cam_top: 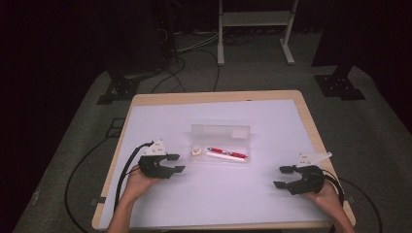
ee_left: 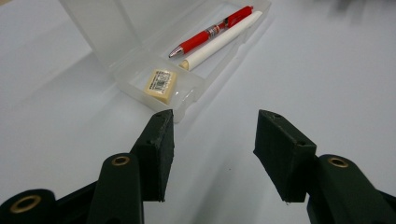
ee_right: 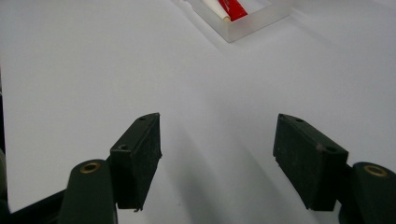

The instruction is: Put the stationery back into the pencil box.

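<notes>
Presently, the open clear plastic pencil case at mid-worktop could be shoved aside if clipped by the released, empty left gripper just beside it, the right gripper being likewise unclenched.

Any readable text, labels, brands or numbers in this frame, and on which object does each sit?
No text can be read as words.
Eraser in the clear pencil case: printed label on its top, looks like a code block, too small and blurred to read.
Red pen: a pale band with dark marks on the barrel, too small to read.
White pen: no marking visible.
</notes>
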Motion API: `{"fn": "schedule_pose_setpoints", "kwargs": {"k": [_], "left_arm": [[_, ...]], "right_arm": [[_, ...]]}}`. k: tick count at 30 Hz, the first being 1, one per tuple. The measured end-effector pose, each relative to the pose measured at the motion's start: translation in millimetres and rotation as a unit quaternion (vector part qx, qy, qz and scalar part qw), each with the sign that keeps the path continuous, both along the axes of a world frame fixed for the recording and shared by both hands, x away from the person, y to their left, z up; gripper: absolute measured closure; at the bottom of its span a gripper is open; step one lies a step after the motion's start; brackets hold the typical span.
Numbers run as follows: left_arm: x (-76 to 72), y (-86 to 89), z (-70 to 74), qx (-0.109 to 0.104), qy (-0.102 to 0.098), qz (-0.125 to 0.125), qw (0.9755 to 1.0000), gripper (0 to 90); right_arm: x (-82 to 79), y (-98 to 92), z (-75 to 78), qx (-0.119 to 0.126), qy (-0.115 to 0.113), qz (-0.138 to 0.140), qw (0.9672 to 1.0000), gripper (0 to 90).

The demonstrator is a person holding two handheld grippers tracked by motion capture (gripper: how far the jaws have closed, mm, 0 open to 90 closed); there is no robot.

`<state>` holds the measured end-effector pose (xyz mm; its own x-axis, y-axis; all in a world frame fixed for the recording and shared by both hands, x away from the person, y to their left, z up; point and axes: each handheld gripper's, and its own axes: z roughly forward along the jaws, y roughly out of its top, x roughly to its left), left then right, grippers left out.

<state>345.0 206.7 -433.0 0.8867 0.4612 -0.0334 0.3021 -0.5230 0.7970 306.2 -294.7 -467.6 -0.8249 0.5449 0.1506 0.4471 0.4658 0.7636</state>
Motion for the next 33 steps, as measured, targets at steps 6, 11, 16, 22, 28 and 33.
{"fn": "schedule_pose_setpoints", "kwargs": {"k": [6, 11, 16, 22, 28, 33], "left_arm": [[-3.2, 5.5, 0.8, -0.004, -0.003, 0.007, 1.0000, 46.0], [-5.0, 11.5, -0.2, -0.006, -0.003, 0.013, 0.9999, 45.7], [-7.6, 15.1, 0.3, -0.006, -0.003, 0.015, 0.9999, 45.1], [-12.1, 20.9, -1.1, -0.007, -0.003, 0.020, 0.9998, 44.8], [-16.9, 25.5, -2.2, -0.010, -0.005, 0.025, 0.9996, 43.8], [-21.0, 29.2, -3.0, -0.012, -0.008, 0.028, 0.9995, 43.0]], "right_arm": [[-0.1, -0.2, 0.1, 0.000, 0.000, 0.000, 1.0000, 31.0], [0.1, 0.2, -0.3, -0.001, 0.001, 0.000, 1.0000, 31.0], [0.0, 0.4, -0.1, -0.002, 0.002, -0.001, 1.0000, 31.0], [0.1, 0.7, -0.2, -0.002, 0.001, 0.000, 1.0000, 31.0], [-0.1, 0.9, -0.1, -0.002, 0.002, 0.000, 1.0000, 31.0], [0.2, 0.7, -0.3, -0.003, 0.001, 0.000, 1.0000, 31.0]]}}
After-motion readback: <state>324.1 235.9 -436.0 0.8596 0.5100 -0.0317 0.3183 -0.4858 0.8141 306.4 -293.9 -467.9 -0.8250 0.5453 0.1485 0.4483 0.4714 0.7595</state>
